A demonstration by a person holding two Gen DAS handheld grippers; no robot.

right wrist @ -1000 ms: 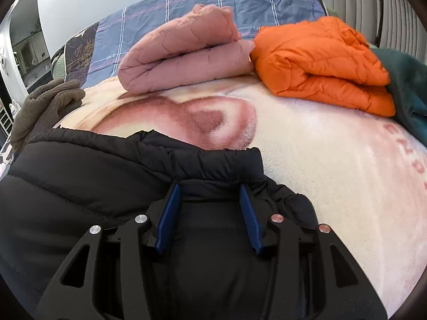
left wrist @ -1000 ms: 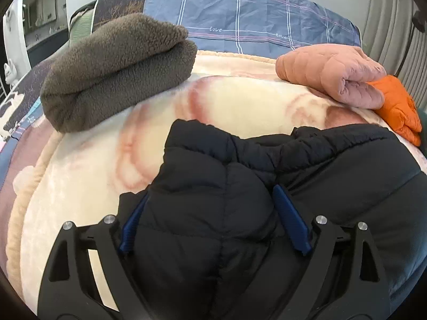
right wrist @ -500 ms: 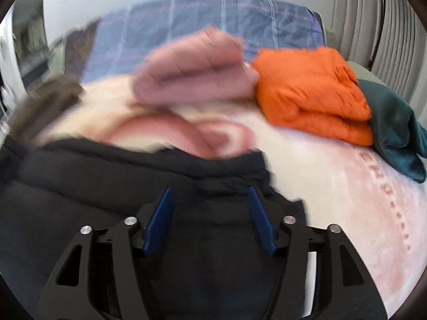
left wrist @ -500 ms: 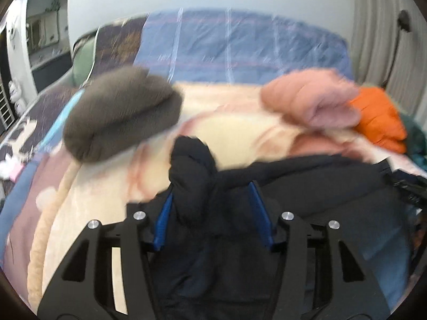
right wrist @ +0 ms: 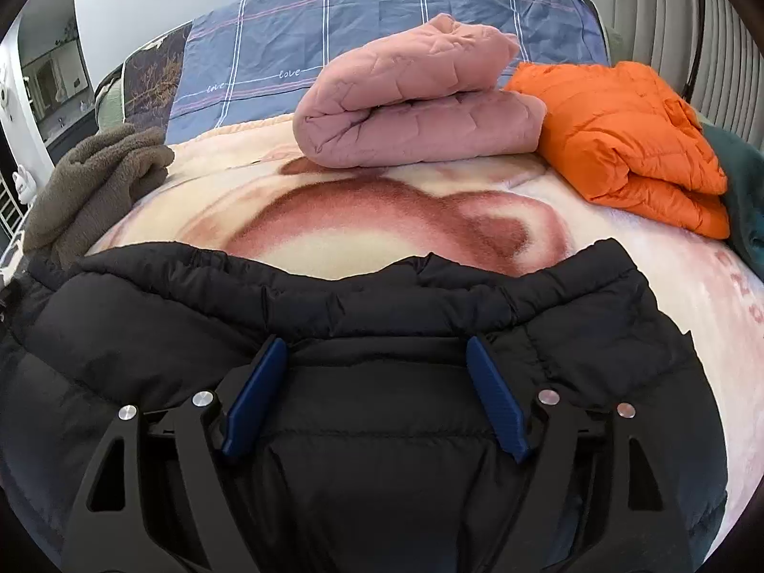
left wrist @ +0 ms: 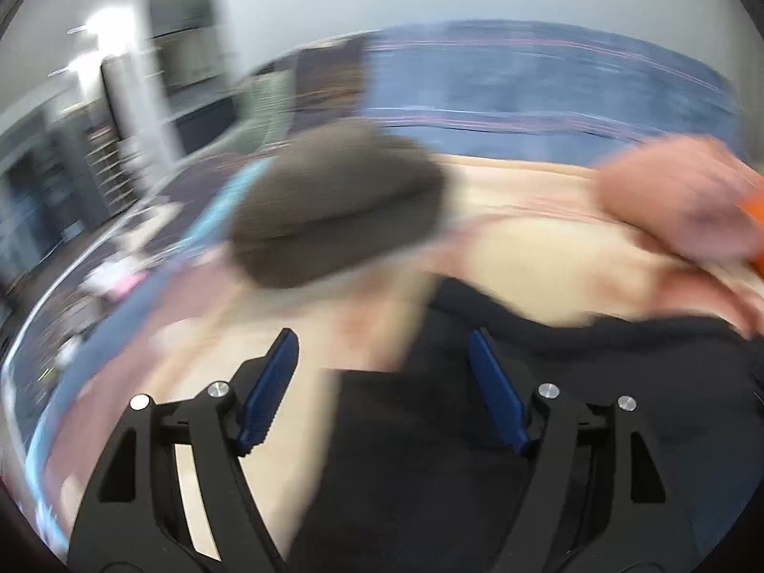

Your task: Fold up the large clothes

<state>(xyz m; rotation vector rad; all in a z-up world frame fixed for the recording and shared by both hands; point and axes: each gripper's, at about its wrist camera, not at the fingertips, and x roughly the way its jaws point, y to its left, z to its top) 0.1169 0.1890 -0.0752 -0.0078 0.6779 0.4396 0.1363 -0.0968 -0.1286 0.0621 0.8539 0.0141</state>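
Right wrist view: right gripper [right wrist: 375,389] is hovering spread over black jacket [right wrist: 372,429], gripping nothing. Jacket is lying flat on cream blanket [right wrist: 382,219]. Beyond are sitting pink jacket [right wrist: 420,105], orange jacket [right wrist: 630,143], brown fleece [right wrist: 95,181]. Blue sheet [right wrist: 363,28] is showing "love" twice. Left wrist view, blurred: left gripper [left wrist: 382,382] is hanging spread at the black jacket's [left wrist: 525,429] edge, empty.

Left gripper [left wrist: 382,372] swung left off the black puffer jacket [right wrist: 382,334], fingers now spread and empty, view motion-blurred. Right gripper [right wrist: 377,382] opened wider; bunched jacket fold released, hem now flat across the blanket [right wrist: 382,219].
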